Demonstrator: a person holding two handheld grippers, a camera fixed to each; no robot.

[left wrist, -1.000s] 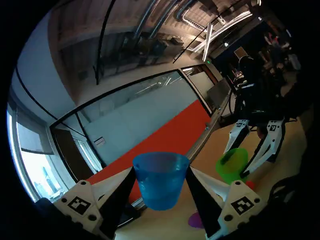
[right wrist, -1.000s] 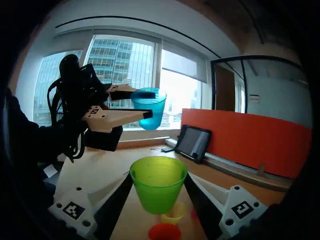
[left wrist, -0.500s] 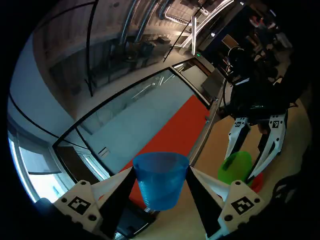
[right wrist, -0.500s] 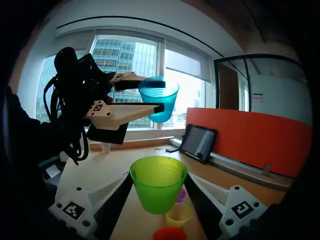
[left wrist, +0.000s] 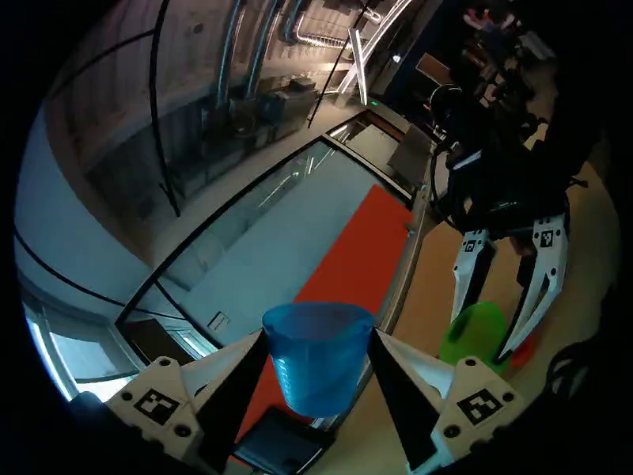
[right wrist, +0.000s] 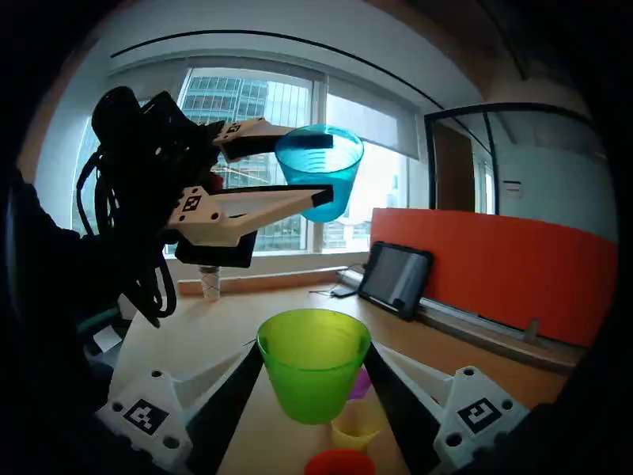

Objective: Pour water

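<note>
Holding the blue cup (left wrist: pixel 318 360) in my left gripper (left wrist: pixel 316 336) right now: both fingers are pressing on its sides, rim facing up between them. Over on the other side, my right gripper (right wrist: pixel 314 348) is clamping the green cup (right wrist: pixel 314 368) the same way, a finger squeezing each flank.

Looking through the right gripper view, I am seeing the blue cup hanging high in the air in front of the window (right wrist: pixel 237 103), well above the table (right wrist: pixel 206 332) and higher than the green cup, up and a little to the left of it. It is leaning slightly, and I cannot tell how much water is sitting inside. The green cup is staying upright, mouth open toward the camera, and it is looking empty from here.

Just beyond the green cup, a yellow cup (right wrist: pixel 356 423) and a red cup (right wrist: pixel 340 463) are sitting on the table, close together. A tablet (right wrist: pixel 396 279) is leaning near the orange panel (right wrist: pixel 514 277) at the far edge.

In the left gripper view, the green cup is showing lower right, caught between the other gripper's white fingers, well apart from the blue one.
</note>
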